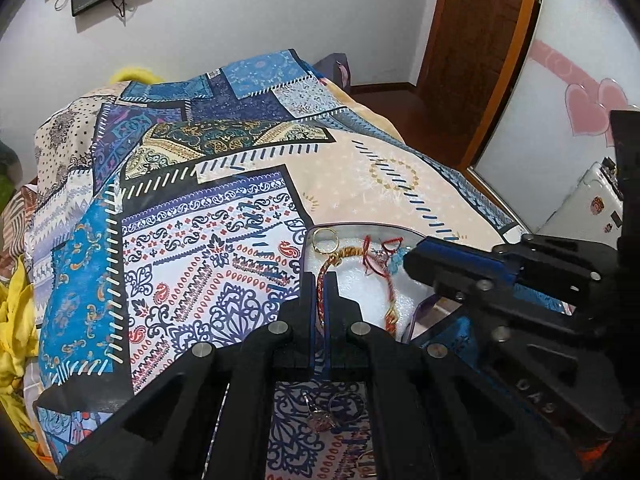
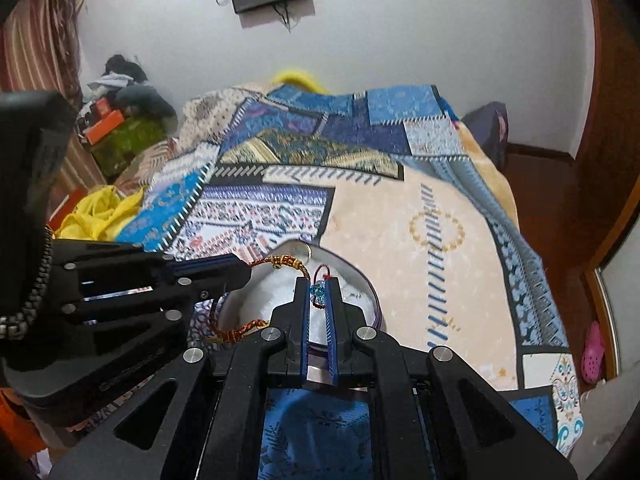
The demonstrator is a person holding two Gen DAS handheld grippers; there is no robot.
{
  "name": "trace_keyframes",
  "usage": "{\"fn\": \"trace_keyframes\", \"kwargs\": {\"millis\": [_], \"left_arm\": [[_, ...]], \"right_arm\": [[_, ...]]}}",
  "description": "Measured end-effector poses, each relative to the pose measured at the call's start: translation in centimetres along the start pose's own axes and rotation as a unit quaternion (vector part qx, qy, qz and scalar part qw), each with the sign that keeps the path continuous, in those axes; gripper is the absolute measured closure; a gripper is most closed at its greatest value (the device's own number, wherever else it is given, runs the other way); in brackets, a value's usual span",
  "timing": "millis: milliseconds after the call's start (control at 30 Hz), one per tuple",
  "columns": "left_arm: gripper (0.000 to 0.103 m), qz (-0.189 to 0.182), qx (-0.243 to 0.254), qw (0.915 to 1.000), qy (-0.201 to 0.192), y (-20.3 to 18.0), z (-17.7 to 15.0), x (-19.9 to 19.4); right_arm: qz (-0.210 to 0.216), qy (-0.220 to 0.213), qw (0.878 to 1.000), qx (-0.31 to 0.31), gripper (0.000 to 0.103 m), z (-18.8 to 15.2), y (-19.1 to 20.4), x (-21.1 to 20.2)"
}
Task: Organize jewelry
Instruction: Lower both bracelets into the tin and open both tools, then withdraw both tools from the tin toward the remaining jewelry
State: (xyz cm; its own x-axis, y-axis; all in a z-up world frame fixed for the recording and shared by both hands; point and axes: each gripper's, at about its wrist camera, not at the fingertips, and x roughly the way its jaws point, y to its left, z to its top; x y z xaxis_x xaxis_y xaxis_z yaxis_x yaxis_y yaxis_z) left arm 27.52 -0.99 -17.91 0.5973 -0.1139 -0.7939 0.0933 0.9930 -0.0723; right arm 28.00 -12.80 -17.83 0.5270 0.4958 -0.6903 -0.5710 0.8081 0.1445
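Note:
A clear-lidded jewelry box (image 1: 416, 312) with white foam padding lies on the patterned bedspread; it also shows in the right wrist view (image 2: 370, 286). My left gripper (image 1: 320, 280) is shut on a braided red-and-gold bracelet (image 1: 390, 300), which loops over the foam and shows in the right wrist view too (image 2: 240, 330). My right gripper (image 2: 319, 286) is shut on a blue bead charm (image 2: 318, 294) with red thread, above the foam. A gold ring (image 1: 325, 239) lies at the box's far corner. A red thread piece (image 1: 374, 258) lies on the foam.
The bedspread (image 1: 224, 240) covers the bed. More small jewelry (image 1: 324, 420) lies on it beneath my left gripper. Yellow cloth (image 2: 100, 212) is at the left bed edge. A wooden door (image 1: 480, 40) and a wardrobe panel with pink hearts (image 1: 580, 108) stand to the right.

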Motion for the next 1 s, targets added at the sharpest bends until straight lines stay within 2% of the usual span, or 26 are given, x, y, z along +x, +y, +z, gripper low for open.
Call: {"fn": "trace_keyframes", "kwargs": {"millis": [367, 533, 733, 800, 933, 1000], "left_arm": [[0.101, -0.006, 0.011, 0.9999, -0.002, -0.3, -0.5, -0.8], [0.098, -0.002, 0.008, 1.0, -0.005, 0.0, -0.7, -2.0], [0.091, -0.001, -0.004, 0.9999, -0.012, 1.0, -1.1, -3.9], [0.088, 0.001, -0.008, 0.9998, -0.019, 1.3, -1.2, -4.8], [0.071, 0.007, -0.011, 0.9994, -0.034, 1.8, -1.6, -6.5], [0.066, 0.014, -0.009, 0.9991, -0.038, 1.9, -1.9, -7.1]], "right_arm": [[-0.001, 0.021, 1.0, -0.014, 0.096, -0.5, 0.5, 0.0], [-0.001, 0.025, 1.0, -0.014, 0.094, -0.4, 0.8, -0.4], [-0.009, 0.005, 1.0, -0.021, 0.078, 0.0, 1.5, -2.1], [-0.012, -0.003, 1.0, -0.023, 0.073, 0.1, 1.8, -2.8], [-0.017, -0.019, 0.999, -0.028, 0.068, 0.2, 2.5, -4.1], [-0.017, -0.024, 0.999, -0.03, 0.068, 0.1, 2.8, -4.7]]}}
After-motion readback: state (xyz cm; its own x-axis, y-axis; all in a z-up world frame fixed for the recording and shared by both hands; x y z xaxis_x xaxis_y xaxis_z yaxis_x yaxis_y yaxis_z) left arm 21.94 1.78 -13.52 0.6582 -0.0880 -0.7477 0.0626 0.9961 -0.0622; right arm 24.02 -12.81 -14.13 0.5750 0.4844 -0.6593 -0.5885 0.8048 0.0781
